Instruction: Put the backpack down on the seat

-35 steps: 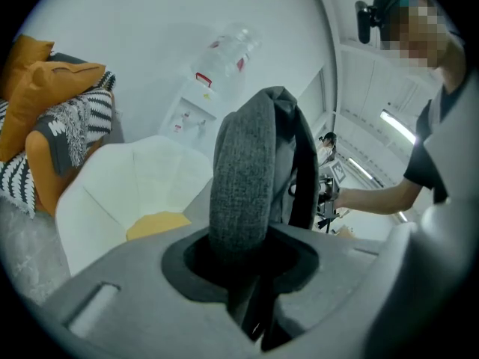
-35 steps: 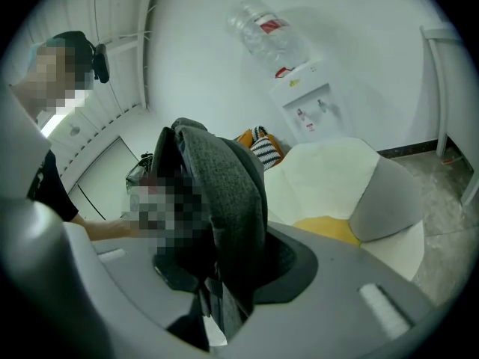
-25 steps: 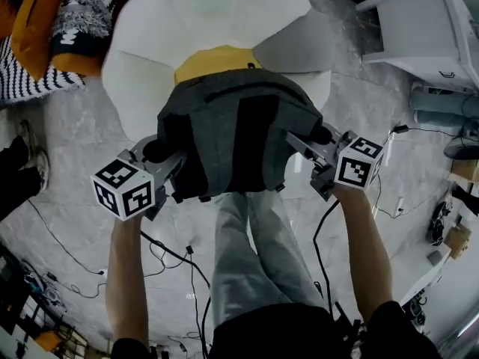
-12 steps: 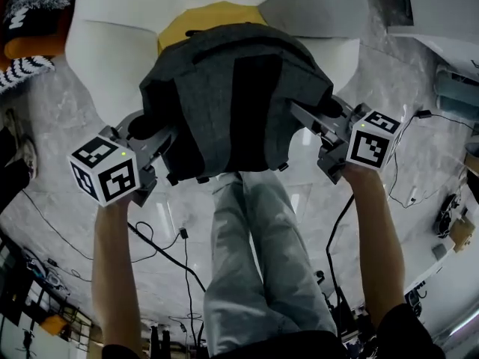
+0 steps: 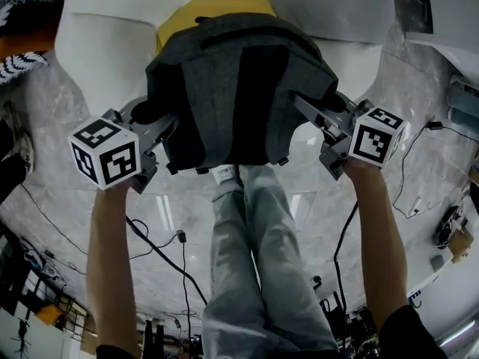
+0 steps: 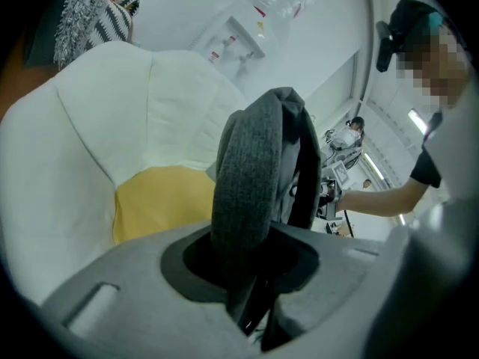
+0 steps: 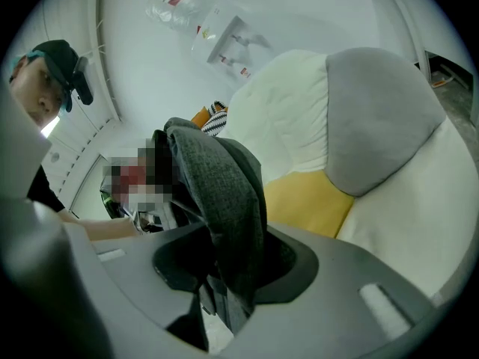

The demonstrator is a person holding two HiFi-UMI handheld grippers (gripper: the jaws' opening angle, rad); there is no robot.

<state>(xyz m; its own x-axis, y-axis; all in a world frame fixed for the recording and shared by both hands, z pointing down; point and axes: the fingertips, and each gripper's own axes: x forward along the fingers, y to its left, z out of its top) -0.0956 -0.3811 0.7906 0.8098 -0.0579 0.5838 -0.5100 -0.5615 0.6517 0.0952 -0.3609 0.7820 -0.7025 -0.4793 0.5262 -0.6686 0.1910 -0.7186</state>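
A grey and black backpack (image 5: 239, 88) hangs in the air between my two grippers, just in front of a white armchair (image 5: 97, 43) with a yellow seat cushion (image 5: 217, 7). My left gripper (image 5: 153, 120) is shut on the backpack's left edge, and my right gripper (image 5: 320, 112) is shut on its right edge. In the left gripper view the folded grey fabric (image 6: 251, 163) rises out of the jaws of the left gripper (image 6: 251, 268), with the yellow cushion (image 6: 161, 200) behind. The right gripper view shows the backpack's fabric (image 7: 221, 185) pinched in the right gripper (image 7: 232, 275).
A grey pillow (image 7: 374, 118) leans on the chair's right side. Cables (image 5: 161, 249) trail over the marble floor by the person's legs (image 5: 254, 260). Patterned clothes (image 5: 22, 21) lie to the left and white furniture (image 5: 449, 28) stands to the right. A water dispenser (image 6: 239, 40) is behind the chair.
Both grippers and the backpack have moved forward to the chair. The bag now covers more of the yellow cushion, and the chair fills more of the top of the view.
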